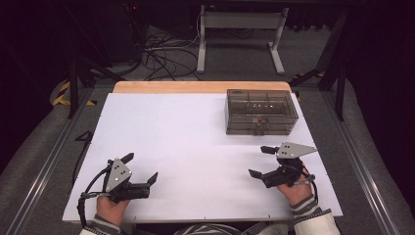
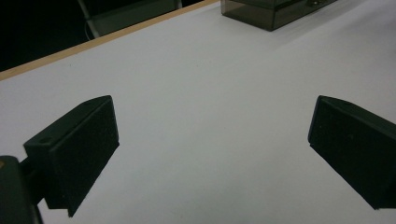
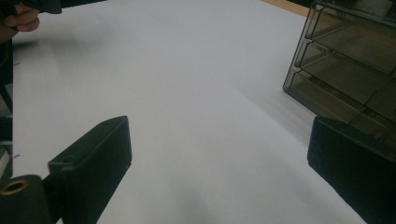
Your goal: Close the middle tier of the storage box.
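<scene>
My left gripper (image 1: 140, 168) rests low over the white table top (image 1: 195, 137) near the front left, jaws wide apart with nothing between them. In its own view the left gripper (image 2: 212, 135) frames only bare white surface. My right gripper (image 1: 260, 161) sits at the front right, open and empty, just in front of a smoky transparent drawer box (image 1: 262, 111). Seen from the right gripper (image 3: 219, 144), the drawer box (image 3: 350, 60) stands close at the upper right, its stacked drawers facing the jaws.
The drawer box (image 2: 275, 9) stands at the table's far right. A wooden strip (image 1: 200, 86) runs along the table's far edge. Beyond it are a grey frame stand (image 1: 240, 29) and loose cables (image 1: 161, 54) on the floor. The other hand (image 3: 18, 18) appears at the right gripper view's top left.
</scene>
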The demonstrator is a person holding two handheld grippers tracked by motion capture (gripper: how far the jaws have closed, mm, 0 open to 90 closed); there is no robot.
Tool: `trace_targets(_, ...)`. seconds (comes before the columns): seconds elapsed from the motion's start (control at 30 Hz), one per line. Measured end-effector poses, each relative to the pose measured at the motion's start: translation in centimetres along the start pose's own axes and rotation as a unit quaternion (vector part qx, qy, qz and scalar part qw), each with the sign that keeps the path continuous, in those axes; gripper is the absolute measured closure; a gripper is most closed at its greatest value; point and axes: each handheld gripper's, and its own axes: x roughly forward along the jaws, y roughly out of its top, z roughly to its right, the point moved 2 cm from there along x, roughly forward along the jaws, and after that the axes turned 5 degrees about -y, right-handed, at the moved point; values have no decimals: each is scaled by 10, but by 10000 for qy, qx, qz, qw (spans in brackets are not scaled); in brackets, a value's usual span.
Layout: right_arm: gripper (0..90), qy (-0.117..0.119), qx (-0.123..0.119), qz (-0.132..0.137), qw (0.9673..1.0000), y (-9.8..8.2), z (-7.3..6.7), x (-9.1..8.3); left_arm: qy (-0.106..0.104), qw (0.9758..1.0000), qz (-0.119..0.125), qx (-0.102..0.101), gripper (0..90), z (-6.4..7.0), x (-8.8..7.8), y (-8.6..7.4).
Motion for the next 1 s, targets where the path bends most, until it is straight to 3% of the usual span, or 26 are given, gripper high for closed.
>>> trace_targets(0.27,28,-133,35,-88,9999,-13,-2,7,0,10000,1,9,26,0,0,0)
trace_targets(0.73,0,109,325,-109,9994,-29,-6,18,-5,10000,4,22,26,1,0,0)
trace_targets(1.0,0,11,404,-59,9992,-32,-3,19,-10,10000,-24,54,26,0,1,0)
